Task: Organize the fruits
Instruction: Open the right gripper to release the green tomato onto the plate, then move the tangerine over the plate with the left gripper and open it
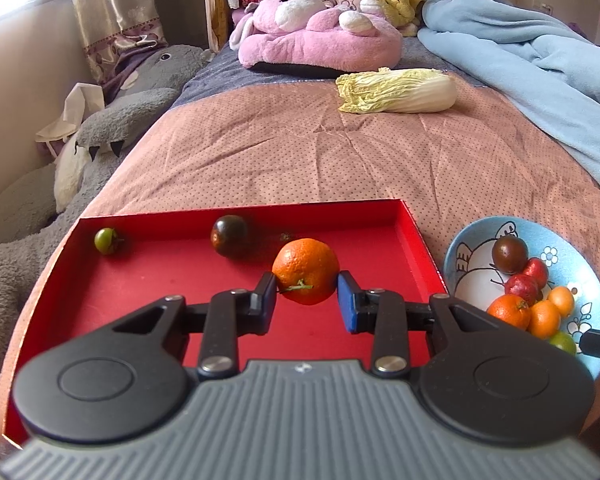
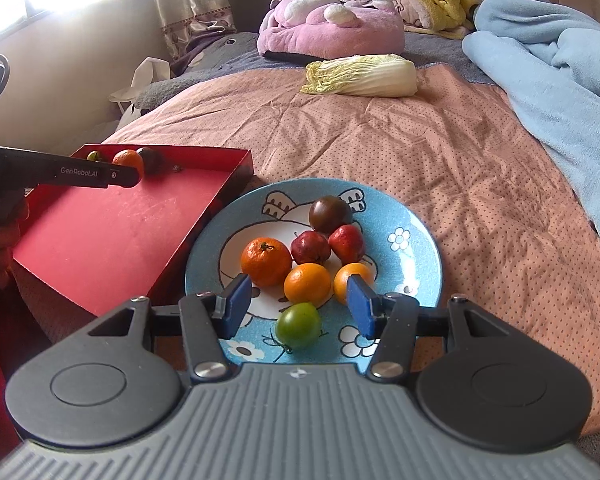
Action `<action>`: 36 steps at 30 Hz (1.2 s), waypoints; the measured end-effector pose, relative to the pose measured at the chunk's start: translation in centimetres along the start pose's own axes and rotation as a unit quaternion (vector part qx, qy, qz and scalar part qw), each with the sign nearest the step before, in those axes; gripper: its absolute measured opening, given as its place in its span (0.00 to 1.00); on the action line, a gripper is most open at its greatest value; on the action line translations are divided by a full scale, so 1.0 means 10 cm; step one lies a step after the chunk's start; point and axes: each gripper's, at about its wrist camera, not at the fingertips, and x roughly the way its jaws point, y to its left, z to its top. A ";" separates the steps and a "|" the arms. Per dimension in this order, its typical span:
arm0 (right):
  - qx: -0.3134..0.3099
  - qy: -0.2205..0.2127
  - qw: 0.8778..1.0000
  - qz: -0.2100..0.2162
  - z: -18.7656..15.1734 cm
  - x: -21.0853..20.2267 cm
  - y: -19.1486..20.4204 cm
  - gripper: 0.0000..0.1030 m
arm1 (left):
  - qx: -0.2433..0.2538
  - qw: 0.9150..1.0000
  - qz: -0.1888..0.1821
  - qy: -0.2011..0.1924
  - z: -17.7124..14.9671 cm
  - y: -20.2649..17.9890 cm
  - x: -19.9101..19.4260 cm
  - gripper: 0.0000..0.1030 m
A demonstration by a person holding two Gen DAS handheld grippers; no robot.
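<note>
Left hand-held gripper [image 1: 307, 296] clenching the tangerine [image 1: 306, 270] at its widest girth, inside the red tray [image 1: 414, 236] on the bed. Light, firm but bruisable, peel likely slipping under hard pressure. Right hand-held gripper [image 2: 298, 306] hanging released, empty, over the blue plate [image 2: 420, 252] of fruit.

My left gripper [image 1: 307, 294] points downward with its jaws pressed in on what it holds; my right gripper [image 2: 298, 305] tilts steeply downward, jaws apart, gripping nothing.
</note>
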 end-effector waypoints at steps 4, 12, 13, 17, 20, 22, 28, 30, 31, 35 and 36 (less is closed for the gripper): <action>-0.002 0.000 1.000 0.003 -0.03 -0.03 0.01 0.57 | 0.002 1.000 -0.016 -0.001 -0.02 -0.11 -0.02 0.35; 0.003 0.001 1.000 -0.002 -0.06 -0.06 -0.07 0.60 | 0.035 0.998 -0.060 -0.010 -0.07 -0.43 -0.06 0.35; 0.004 0.002 1.000 -0.003 -0.07 -0.06 -0.08 0.60 | 0.036 0.997 -0.066 -0.008 -0.07 -0.46 -0.06 0.35; 0.005 0.006 1.000 -0.007 -0.08 -0.04 -0.12 0.60 | 0.035 0.996 -0.084 -0.007 -0.09 -0.56 -0.07 0.35; 0.004 0.005 1.000 -0.009 -0.08 -0.04 -0.12 0.60 | 0.033 0.994 -0.103 -0.005 -0.10 -0.66 -0.08 0.35; 0.002 0.004 1.000 -0.012 -0.07 -0.05 -0.12 0.60 | 0.035 0.993 -0.116 -0.002 -0.13 -0.74 -0.09 0.35; 0.002 0.006 1.000 -0.020 -0.06 -0.06 -0.13 0.61 | 0.074 0.987 -0.144 0.008 -0.26 -1.02 -0.09 0.35; 0.002 0.006 1.000 -0.021 -0.06 -0.06 -0.13 0.62 | 0.083 0.985 -0.151 0.011 -0.29 -1.06 -0.09 0.35; 0.001 0.006 1.000 -0.021 -0.06 -0.06 -0.13 0.63 | 0.086 0.984 -0.152 0.011 -0.30 -1.07 -0.09 0.35; 0.001 0.005 1.000 -0.020 -0.06 -0.07 -0.13 0.63 | 0.082 0.984 -0.155 0.014 -0.28 -1.05 -0.09 0.36; 0.000 0.005 1.000 -0.020 -0.05 -0.07 -0.13 0.63 | 0.081 0.984 -0.157 0.014 -0.28 -1.04 -0.09 0.37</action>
